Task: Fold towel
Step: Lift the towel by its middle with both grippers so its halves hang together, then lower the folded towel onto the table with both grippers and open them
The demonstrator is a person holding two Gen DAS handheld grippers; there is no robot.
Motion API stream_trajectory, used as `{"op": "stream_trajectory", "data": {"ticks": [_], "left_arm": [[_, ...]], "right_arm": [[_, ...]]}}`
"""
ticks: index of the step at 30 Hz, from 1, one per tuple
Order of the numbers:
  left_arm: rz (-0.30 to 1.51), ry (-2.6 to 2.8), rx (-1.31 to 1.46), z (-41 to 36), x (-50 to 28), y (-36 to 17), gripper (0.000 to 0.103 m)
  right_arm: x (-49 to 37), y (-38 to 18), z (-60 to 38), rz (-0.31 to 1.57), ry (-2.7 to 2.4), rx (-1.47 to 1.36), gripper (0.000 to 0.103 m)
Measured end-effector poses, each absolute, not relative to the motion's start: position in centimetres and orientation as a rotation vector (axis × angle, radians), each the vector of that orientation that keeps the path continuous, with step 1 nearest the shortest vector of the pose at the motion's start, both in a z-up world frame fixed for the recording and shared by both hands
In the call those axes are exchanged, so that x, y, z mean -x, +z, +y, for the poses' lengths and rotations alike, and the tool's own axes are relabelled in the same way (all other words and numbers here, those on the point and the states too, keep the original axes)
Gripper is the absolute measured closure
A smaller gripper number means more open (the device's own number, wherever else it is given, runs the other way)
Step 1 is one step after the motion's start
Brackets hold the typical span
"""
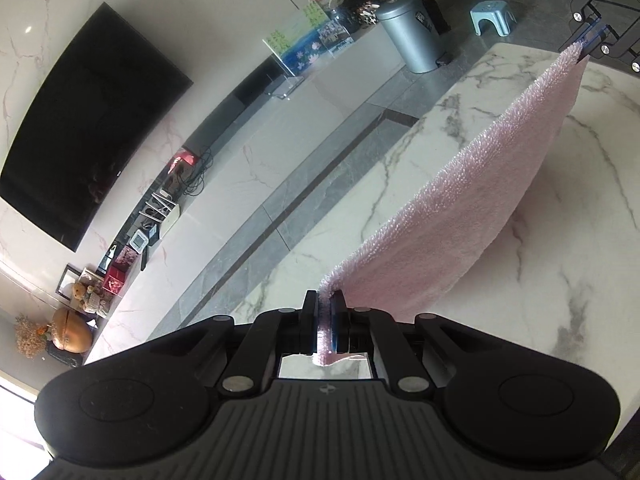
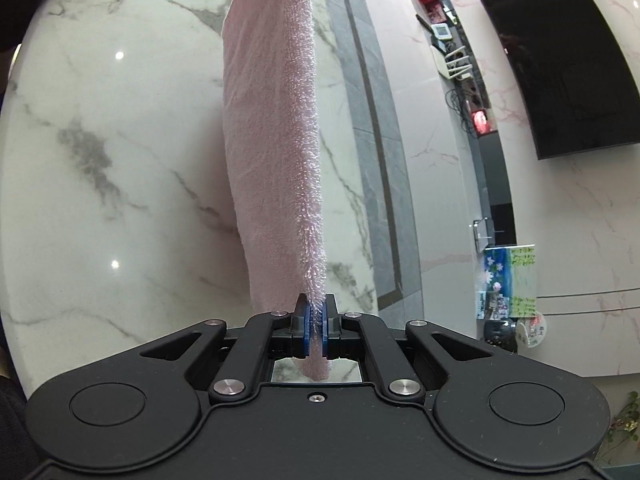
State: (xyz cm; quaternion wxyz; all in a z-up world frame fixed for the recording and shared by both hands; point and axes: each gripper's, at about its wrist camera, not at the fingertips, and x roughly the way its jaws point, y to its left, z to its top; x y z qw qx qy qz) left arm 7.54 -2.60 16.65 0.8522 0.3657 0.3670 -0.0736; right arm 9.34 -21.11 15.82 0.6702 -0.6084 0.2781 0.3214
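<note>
A pink terry towel point(image 1: 472, 204) hangs stretched in the air over a white marble table point(image 1: 560, 280). My left gripper point(image 1: 325, 300) is shut on one of its top corners, with a bit of cloth poking out behind the pads. At the towel's far end in the left wrist view, the right gripper point(image 1: 590, 40) pinches the other corner. In the right wrist view the towel point(image 2: 272, 140) runs straight away from my right gripper point(image 2: 316, 308), whose blue pads clamp its fluffy edge. The lower edge of the cloth hangs close to the tabletop point(image 2: 100, 160).
Beyond the table's edge lies a grey tiled floor strip point(image 1: 280, 216) and a long low white cabinet point(image 1: 256, 160) with clutter along the wall. A dark wall screen point(image 1: 88, 120), a grey metal bin point(image 1: 408, 32) and a small blue stool point(image 1: 492, 16) stand farther off.
</note>
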Motion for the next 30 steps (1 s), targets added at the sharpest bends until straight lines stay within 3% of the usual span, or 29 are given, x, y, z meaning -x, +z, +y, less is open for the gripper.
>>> {"op": "stream_trajectory", "data": {"ticks": [17,30], "left_arm": [[0.876,-0.331,-0.897,-4.0,1.4,12.4,0.098],[0.942,-0.392,-0.947,-4.2,3.3,10.0,0.098]], "right_arm": [[0.2,12.1,-23.1,0.772,0.932,1.333,0.100],[2.4,12.1,-23.9,0.819,0.973,1.304,0.100]]}}
